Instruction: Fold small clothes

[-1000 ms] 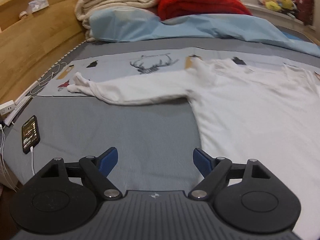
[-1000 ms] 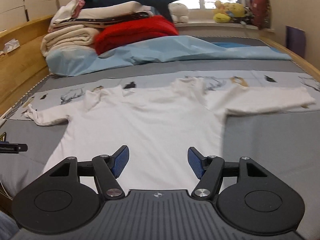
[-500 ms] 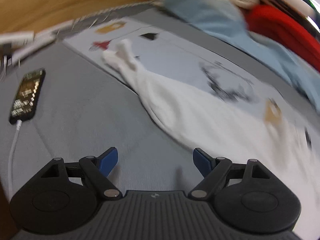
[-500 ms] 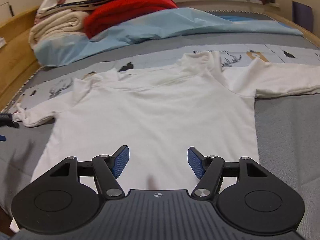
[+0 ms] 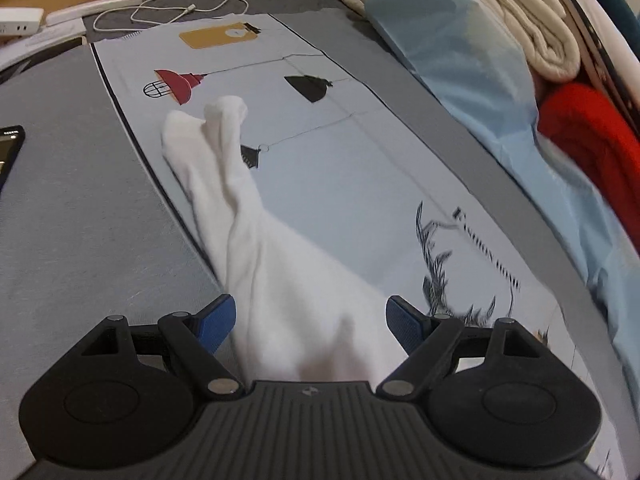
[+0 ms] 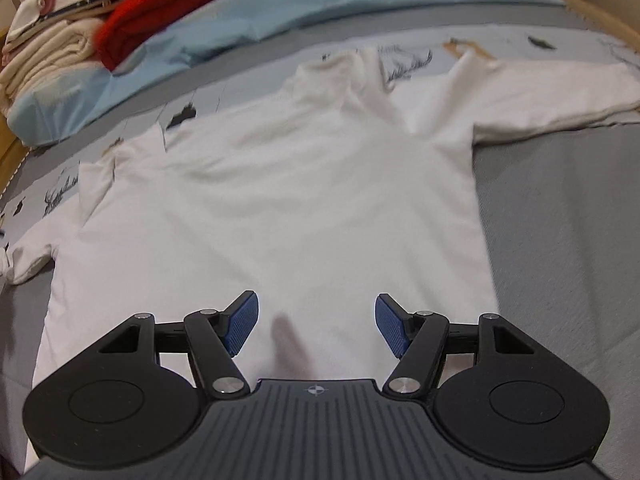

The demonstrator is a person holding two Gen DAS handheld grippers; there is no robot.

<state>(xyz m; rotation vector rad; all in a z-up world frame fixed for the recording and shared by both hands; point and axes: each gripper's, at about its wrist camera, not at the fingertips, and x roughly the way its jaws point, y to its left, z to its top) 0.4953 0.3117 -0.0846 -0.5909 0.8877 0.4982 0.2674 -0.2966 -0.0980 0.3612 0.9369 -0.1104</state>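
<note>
A white long-sleeved top (image 6: 280, 200) lies spread flat on the bed, collar (image 6: 340, 76) away from me, sleeves out to both sides. In the left wrist view its left sleeve (image 5: 240, 216) runs away from me to a crumpled cuff (image 5: 216, 120). My left gripper (image 5: 310, 320) is open, its blue pads on either side of the sleeve near the shoulder end. My right gripper (image 6: 316, 326) is open over the lower body of the top, close to the hem.
The top lies on a grey bed sheet (image 6: 560, 240) with a pale printed strip (image 5: 340, 152). A light blue cover (image 6: 248, 20), red blanket (image 6: 168, 0) and cream blankets (image 5: 520, 24) are piled at the head. A phone (image 5: 8, 152), a white cable (image 5: 180, 8) and a power strip (image 5: 92, 4) lie by the wooden edge.
My left gripper has swung left and moved in along the sleeve, which now lies between its open jaws. My right gripper has moved forward and lower over the top's body.
</note>
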